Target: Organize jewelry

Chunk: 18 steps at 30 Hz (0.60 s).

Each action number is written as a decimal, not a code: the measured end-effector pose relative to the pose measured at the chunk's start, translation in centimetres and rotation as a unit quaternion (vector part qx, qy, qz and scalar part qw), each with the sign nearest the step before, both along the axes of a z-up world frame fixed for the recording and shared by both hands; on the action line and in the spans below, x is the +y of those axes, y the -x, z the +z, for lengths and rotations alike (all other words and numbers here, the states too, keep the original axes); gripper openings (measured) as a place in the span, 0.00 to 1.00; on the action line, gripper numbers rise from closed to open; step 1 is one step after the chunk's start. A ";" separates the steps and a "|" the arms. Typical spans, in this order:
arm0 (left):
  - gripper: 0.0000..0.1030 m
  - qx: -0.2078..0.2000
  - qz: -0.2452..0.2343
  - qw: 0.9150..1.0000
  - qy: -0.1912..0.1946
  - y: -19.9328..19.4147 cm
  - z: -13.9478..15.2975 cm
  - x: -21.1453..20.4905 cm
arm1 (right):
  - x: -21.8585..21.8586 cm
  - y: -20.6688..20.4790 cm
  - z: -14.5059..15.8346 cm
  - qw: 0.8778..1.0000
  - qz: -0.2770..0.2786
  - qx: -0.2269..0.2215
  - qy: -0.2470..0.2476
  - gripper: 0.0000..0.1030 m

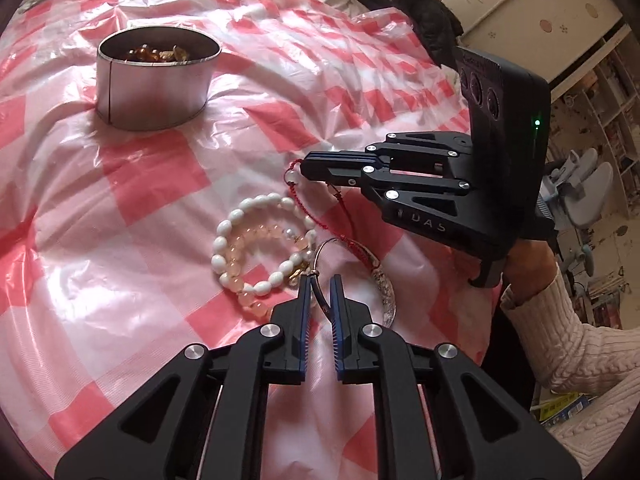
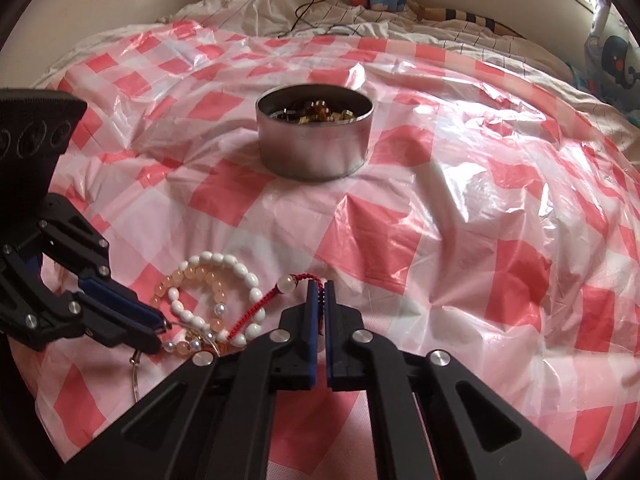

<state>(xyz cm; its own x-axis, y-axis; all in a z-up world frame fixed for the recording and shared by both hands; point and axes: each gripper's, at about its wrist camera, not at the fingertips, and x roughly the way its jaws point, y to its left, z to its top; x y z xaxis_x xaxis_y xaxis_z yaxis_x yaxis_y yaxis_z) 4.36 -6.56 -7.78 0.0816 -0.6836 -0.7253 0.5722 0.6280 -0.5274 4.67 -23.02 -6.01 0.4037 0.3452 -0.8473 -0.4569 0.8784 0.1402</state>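
Note:
A round metal tin [image 1: 156, 84] [image 2: 314, 140] with amber jewelry inside stands on the pink checked sheet. Nearer lies a tangled heap: a white bead bracelet [image 1: 240, 216] [image 2: 224, 258], a peach bead bracelet [image 1: 248, 296] [image 2: 176, 276] and a thin metal bangle [image 1: 384, 288]. My left gripper [image 1: 320, 280] [image 2: 163, 332] is shut on the bangle's wire at the heap's near edge. My right gripper [image 2: 320, 286] [image 1: 302, 168] is shut on a red cord bracelet [image 1: 298, 200] [image 2: 256, 312], whose white bead sits just off the tips. The cord trails back into the heap.
The checked plastic sheet [image 2: 480, 240] covers a soft bed and is creased. Rumpled bedding [image 2: 260, 12] and a dark cable [image 2: 312, 4] lie behind it. A hand in a white knitted sleeve [image 1: 560, 320] holds the right gripper. Shelves [image 1: 608, 128] stand beyond the bed's edge.

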 end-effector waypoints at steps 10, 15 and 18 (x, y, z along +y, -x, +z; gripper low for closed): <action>0.03 -0.027 0.025 0.999 0.039 0.1 1.9 1.6 | -1.9 -0.3 2.6 0.997 -0.029 -0.036 -0.057 0.03; 0.03 -0.038 0.036 0.997 0.058 -0.2 3.3 2.8 | -3.1 -0.3 4.0 0.993 -0.054 -0.065 -0.087 0.03; 0.03 -0.041 0.059 0.996 0.056 -0.6 3.7 3.7 | -4.6 -0.6 4.7 0.987 -0.096 -0.086 -0.093 0.03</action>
